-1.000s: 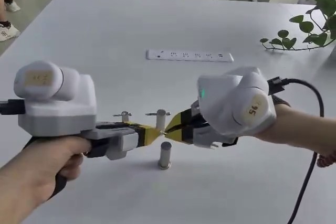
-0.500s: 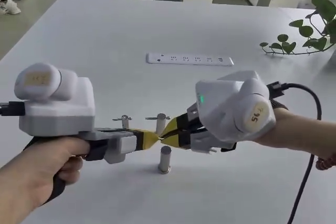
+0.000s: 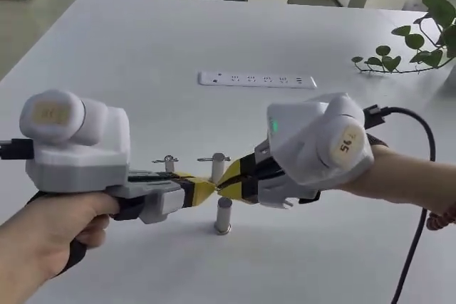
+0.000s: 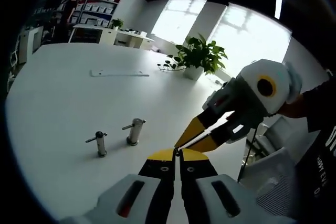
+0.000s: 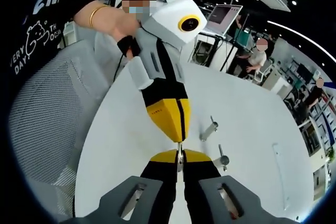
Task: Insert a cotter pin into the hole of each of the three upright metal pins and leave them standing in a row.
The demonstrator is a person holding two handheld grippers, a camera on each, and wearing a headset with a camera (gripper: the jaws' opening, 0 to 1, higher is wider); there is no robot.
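Observation:
Three upright metal pins stand on the white table (image 3: 142, 55). The two far ones (image 3: 169, 164) (image 3: 218, 159) each carry a cotter pin through the top. The near pin (image 3: 224, 216) is bare. Just above it my left gripper (image 3: 204, 189) and right gripper (image 3: 226, 181) meet tip to tip. A small cotter pin (image 5: 180, 153) sits where the yellow tips touch, and both grippers look shut on it. From the left gripper (image 4: 177, 153), the right gripper (image 4: 185, 141) comes in from the right, with the two pinned posts (image 4: 100, 143) (image 4: 135, 131) beyond.
A white power strip (image 3: 257, 77) lies further back on the table. A leafy plant (image 3: 420, 33) reaches in at the far right. A black cable (image 3: 422, 197) trails from the right gripper past the table's right side.
The grippers stay tip to tip over the bare pin, with barely any motion. The head view has shifted slightly.

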